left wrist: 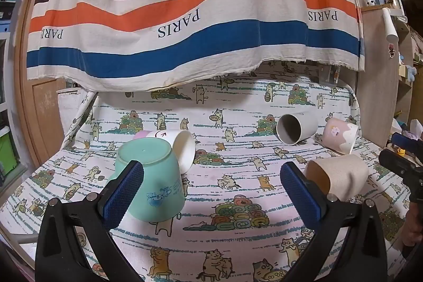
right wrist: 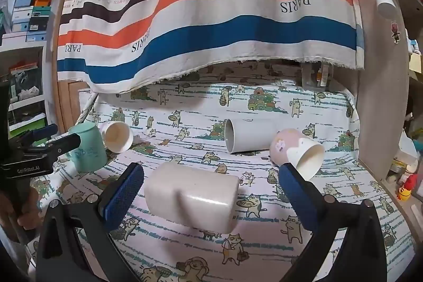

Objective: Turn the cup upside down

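Observation:
A teal cup [left wrist: 150,179] stands upside down on the cat-print cloth, just right of my left gripper's left finger [left wrist: 124,192]; it also shows in the right wrist view [right wrist: 88,148]. My left gripper [left wrist: 211,192] is open and holds nothing. A beige cup [right wrist: 193,197] lies on its side between the fingers of my right gripper [right wrist: 211,192], which is open and apart from it. The beige cup also shows in the left wrist view [left wrist: 338,176].
A white-pink cup [left wrist: 177,147] lies on its side behind the teal one. A grey-white cup [right wrist: 248,135] and a pink-white cup [right wrist: 296,149] lie on their sides further back. A striped cloth [left wrist: 185,17] hangs behind. Shelves [right wrist: 23,70] flank the table.

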The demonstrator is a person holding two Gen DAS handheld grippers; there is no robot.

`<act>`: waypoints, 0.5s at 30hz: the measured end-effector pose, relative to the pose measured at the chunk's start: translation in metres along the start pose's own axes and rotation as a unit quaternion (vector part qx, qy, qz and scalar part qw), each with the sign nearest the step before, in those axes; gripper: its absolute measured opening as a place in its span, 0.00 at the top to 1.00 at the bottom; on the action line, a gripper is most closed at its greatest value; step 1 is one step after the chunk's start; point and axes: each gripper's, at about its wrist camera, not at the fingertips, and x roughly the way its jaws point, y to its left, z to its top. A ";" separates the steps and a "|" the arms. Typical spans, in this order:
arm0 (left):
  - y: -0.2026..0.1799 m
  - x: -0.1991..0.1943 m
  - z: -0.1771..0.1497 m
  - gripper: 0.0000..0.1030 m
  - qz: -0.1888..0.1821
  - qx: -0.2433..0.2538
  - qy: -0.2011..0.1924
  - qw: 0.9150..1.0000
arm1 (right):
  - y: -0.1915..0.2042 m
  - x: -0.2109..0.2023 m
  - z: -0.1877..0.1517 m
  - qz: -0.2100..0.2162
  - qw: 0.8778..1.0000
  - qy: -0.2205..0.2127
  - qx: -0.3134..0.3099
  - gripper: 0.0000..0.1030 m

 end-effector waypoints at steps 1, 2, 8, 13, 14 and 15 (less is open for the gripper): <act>0.000 0.000 0.000 0.00 0.000 0.000 0.000 1.000 | 0.000 0.000 0.000 0.000 1.000 0.001 0.000 0.01; 0.000 0.000 0.000 0.00 0.000 -0.001 0.000 1.000 | 0.000 0.001 0.000 0.000 1.000 0.003 -0.001 0.01; 0.000 0.000 0.000 0.00 0.000 -0.001 0.000 1.000 | 0.000 0.000 0.000 0.000 1.000 0.004 -0.001 0.01; 0.000 0.000 0.000 0.00 -0.001 -0.001 0.000 1.000 | 0.003 0.001 0.000 -0.002 1.000 0.004 -0.001 0.01; 0.000 0.000 0.000 0.00 -0.001 -0.001 0.000 1.000 | 0.004 0.001 0.001 -0.003 1.000 0.004 0.000 0.01; 0.000 0.000 0.000 0.00 -0.001 -0.001 0.000 1.000 | 0.002 0.001 0.001 -0.003 1.000 0.004 0.000 0.01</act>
